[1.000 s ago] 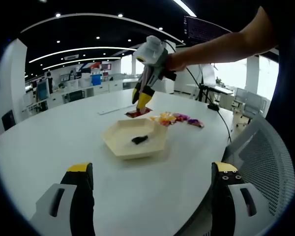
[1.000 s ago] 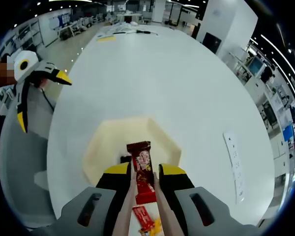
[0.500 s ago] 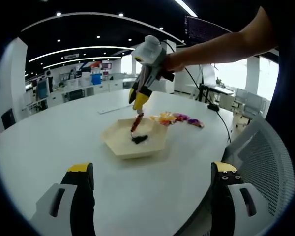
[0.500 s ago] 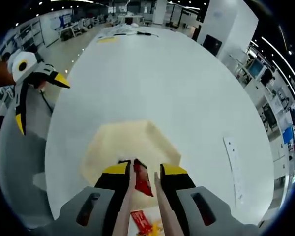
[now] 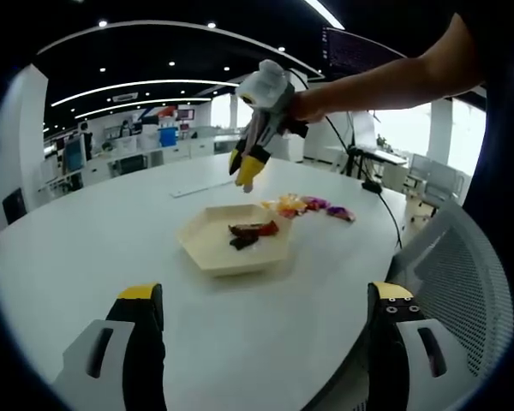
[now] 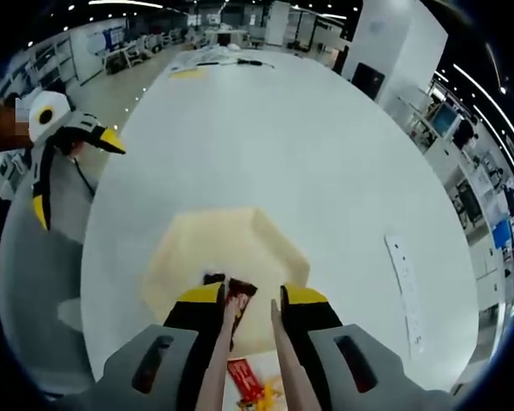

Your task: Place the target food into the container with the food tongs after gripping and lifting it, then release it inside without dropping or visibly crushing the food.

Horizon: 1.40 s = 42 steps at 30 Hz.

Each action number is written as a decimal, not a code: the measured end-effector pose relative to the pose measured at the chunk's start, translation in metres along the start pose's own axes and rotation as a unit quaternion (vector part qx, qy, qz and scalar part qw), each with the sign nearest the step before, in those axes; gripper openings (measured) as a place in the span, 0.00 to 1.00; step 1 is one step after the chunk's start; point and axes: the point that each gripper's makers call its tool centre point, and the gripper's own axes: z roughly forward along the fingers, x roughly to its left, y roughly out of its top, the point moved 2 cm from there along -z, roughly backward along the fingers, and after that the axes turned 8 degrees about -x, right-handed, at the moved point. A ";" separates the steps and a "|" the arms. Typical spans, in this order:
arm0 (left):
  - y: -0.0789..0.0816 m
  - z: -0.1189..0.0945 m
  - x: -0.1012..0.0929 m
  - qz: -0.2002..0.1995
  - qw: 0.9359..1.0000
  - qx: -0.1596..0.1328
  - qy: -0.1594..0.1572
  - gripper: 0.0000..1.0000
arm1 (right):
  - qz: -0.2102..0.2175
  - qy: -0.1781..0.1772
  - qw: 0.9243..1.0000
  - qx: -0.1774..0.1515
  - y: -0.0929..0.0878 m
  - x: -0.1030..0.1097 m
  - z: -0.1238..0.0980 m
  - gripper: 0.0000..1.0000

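Your right gripper (image 5: 248,168) hovers over the tray (image 5: 207,247), tongs (image 6: 250,318) apart and empty; the red snack bar (image 5: 255,229) lies inside. Your left gripper (image 5: 265,334) idles, jaws wide. The drop looks done; next, you lift clear toward the remaining snacks (image 5: 307,205).

The right tool (image 6: 250,301) hovers over the hexagonal tray (image 6: 197,248) on the white bench (image 6: 265,137). A red snack packet (image 6: 239,291) lies in the tray between the tongs' tips. The left tool (image 6: 56,145) is at far left.

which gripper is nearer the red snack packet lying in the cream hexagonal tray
Right. The right gripper hangs just above the red snack packet in the cream hexagonal tray. The left gripper sits well back, apart from the tray.
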 end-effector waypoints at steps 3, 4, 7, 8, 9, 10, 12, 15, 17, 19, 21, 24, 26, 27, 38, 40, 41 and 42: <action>0.000 0.000 0.000 0.000 1.000 0.000 0.000 0.97 | 0.000 -0.002 1.000 0.000 -0.004 -0.001 -0.004 0.25; 0.000 0.000 0.000 0.000 1.000 0.001 0.000 0.97 | 0.001 -0.002 1.000 0.000 -0.006 -0.002 -0.006 0.25; 0.000 0.001 0.000 0.000 1.000 0.000 0.000 0.97 | 0.003 -0.003 1.000 0.000 -0.010 -0.002 -0.010 0.25; 0.000 0.000 0.000 0.000 1.000 0.001 0.000 0.97 | 0.002 -0.004 1.000 0.001 -0.012 -0.002 -0.011 0.25; 0.000 0.000 0.000 -0.001 1.000 0.001 0.000 0.97 | 0.004 -0.004 1.000 0.001 -0.013 -0.002 -0.012 0.25; 0.000 0.000 0.000 -0.001 1.000 0.000 0.000 0.97 | 0.006 -0.005 1.000 0.001 -0.016 -0.002 -0.014 0.25; 0.000 0.000 0.000 -0.001 1.000 0.000 0.000 0.97 | 0.006 -0.008 1.000 0.002 -0.019 -0.003 -0.017 0.26; -0.001 0.000 0.000 -0.001 1.000 0.001 0.000 0.97 | 0.011 -0.010 1.000 0.003 -0.025 -0.003 -0.022 0.26; -0.001 0.001 0.000 -0.002 1.000 0.001 0.000 0.97 | 0.016 -0.011 1.000 0.001 -0.029 -0.003 -0.026 0.26; -0.001 0.001 -0.001 -0.001 1.000 0.002 -0.001 0.97 | 0.018 -0.012 1.000 0.000 -0.032 -0.003 -0.029 0.26; -0.001 0.001 -0.001 -0.001 1.000 0.002 -0.002 0.97 | 0.019 -0.012 1.000 0.000 -0.035 -0.003 -0.031 0.26; -0.002 0.001 -0.002 0.000 1.000 0.004 -0.003 0.97 | 0.021 -0.011 1.000 -0.004 -0.039 -0.003 -0.034 0.26; -0.002 0.001 -0.002 0.000 1.000 0.005 -0.003 0.97 | 0.023 -0.011 1.000 -0.007 -0.042 -0.002 -0.035 0.26; -0.002 0.001 -0.002 0.000 1.000 0.005 -0.003 0.97 | 0.022 -0.012 1.000 -0.007 -0.043 -0.003 -0.036 0.26; -0.004 0.001 -0.002 -0.001 1.000 0.009 -0.004 0.96 | 0.012 -0.004 1.000 -0.005 -0.054 -0.002 -0.043 0.27; -0.004 0.002 -0.001 -0.001 1.000 0.010 -0.004 0.96 | 0.009 0.001 1.000 -0.008 -0.055 -0.002 -0.044 0.27; -0.005 0.002 -0.001 -0.001 1.000 0.010 -0.004 0.97 | 0.008 0.004 1.000 -0.010 -0.055 -0.001 -0.044 0.27; -0.005 0.002 -0.002 -0.002 1.000 0.011 -0.004 0.96 | 0.004 0.006 1.000 -0.010 -0.056 -0.001 -0.045 0.27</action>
